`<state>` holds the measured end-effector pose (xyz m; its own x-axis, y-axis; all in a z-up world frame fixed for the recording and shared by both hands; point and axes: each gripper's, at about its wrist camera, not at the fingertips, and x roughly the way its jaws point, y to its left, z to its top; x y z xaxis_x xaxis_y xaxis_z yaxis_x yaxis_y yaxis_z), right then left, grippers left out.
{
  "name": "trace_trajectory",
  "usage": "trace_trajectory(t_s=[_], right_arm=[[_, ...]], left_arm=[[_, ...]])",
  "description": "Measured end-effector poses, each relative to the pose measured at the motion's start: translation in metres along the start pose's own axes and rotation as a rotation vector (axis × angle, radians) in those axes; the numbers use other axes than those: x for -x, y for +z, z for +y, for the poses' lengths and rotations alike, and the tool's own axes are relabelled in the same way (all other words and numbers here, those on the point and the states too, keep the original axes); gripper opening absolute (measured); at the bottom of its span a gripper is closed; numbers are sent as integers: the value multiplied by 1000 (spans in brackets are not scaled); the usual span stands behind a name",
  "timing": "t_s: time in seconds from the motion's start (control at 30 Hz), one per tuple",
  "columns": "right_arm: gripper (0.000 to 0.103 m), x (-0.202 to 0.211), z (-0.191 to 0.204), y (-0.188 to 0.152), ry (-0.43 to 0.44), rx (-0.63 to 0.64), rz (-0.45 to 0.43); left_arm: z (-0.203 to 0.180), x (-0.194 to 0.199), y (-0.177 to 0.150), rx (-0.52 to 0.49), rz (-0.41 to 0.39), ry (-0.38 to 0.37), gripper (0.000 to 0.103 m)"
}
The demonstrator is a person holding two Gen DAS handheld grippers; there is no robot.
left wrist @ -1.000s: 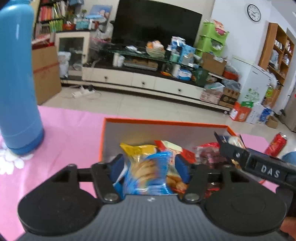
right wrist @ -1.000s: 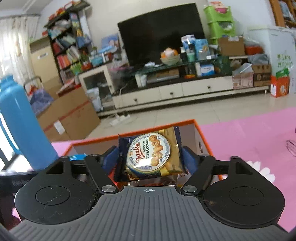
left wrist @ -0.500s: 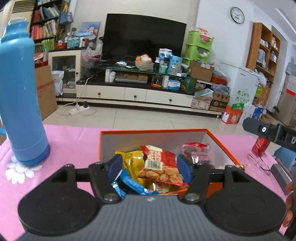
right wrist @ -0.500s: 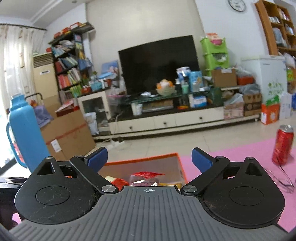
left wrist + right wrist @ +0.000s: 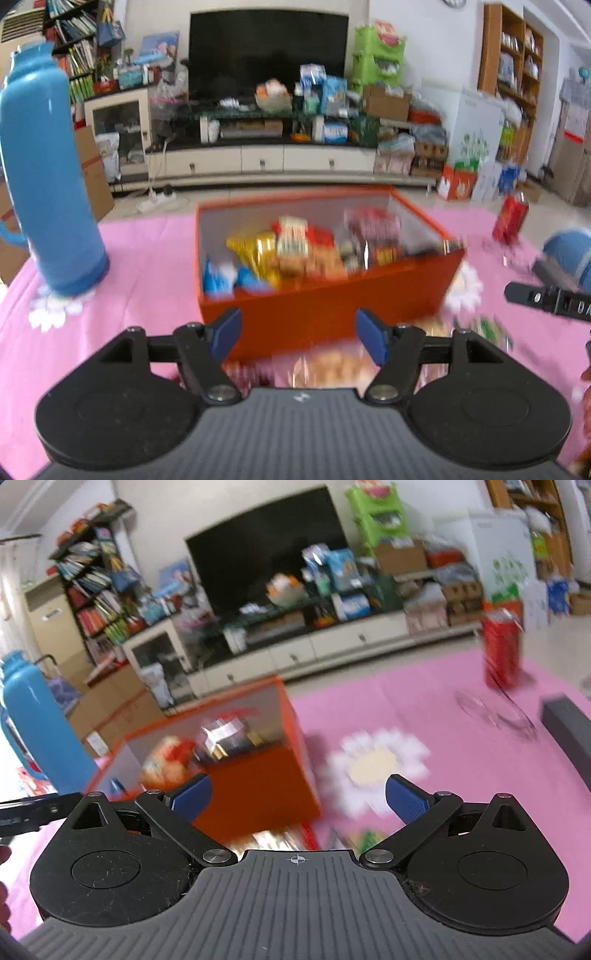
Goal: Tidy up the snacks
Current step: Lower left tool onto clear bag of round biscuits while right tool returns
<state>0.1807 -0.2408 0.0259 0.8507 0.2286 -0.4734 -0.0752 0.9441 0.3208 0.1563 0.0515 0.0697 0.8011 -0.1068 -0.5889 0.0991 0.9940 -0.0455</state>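
Observation:
An orange box (image 5: 332, 314) sits on the pink tablecloth and holds several snack packets (image 5: 291, 251). It also shows in the right wrist view (image 5: 258, 775). My left gripper (image 5: 298, 334) is open and empty, held in front of the box's near wall. My right gripper (image 5: 298, 799) is open and empty, near the box's right front corner. More snack packets (image 5: 332, 363) lie blurred on the cloth just under the left gripper. A few also show below the right gripper (image 5: 280, 838).
A tall blue thermos (image 5: 48, 177) stands at the left of the table. A red can (image 5: 502, 653) and a pair of glasses (image 5: 495, 712) are at the right. A grey object (image 5: 569, 731) lies at the right edge.
Both grippers let go of their snack packets into the box, opened, and drew back toward me. The views are now blurred by motion.

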Motion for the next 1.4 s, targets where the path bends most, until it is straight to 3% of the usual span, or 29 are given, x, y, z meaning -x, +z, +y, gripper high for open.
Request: trace_trajectory(t_s=[0.13, 0.27, 0.5, 0.67, 0.8, 0.93, 1.27, 1.4], right_arm=[[92, 4, -20, -25, -22, -23, 74], [92, 0, -27, -31, -47, -29, 98], [92, -25, -31, -21, -55, -97, 118], [92, -33, -27, -18, -32, -135, 121], [92, -35, -29, -20, -48, -118, 143], [93, -31, -39, -20, -57, -138, 138], [93, -35, -40, -27, -86, -97, 178], [93, -39, -28, -32, -55, -46, 198]], left_arm=[[-9, -8, -33, -46, 90, -7, 68], [-20, -21, -40, -74, 111, -13, 68], [-16, -67, -21, 91, 120, -20, 68], [-25, -93, -22, 94, 169, -13, 68], [-37, -82, -31, -21, 168, -4, 61], [-42, -67, -44, -94, 167, 2, 61], [-36, -42, -63, -145, 182, -9, 61], [-37, -32, -74, -163, 181, 1, 64]])
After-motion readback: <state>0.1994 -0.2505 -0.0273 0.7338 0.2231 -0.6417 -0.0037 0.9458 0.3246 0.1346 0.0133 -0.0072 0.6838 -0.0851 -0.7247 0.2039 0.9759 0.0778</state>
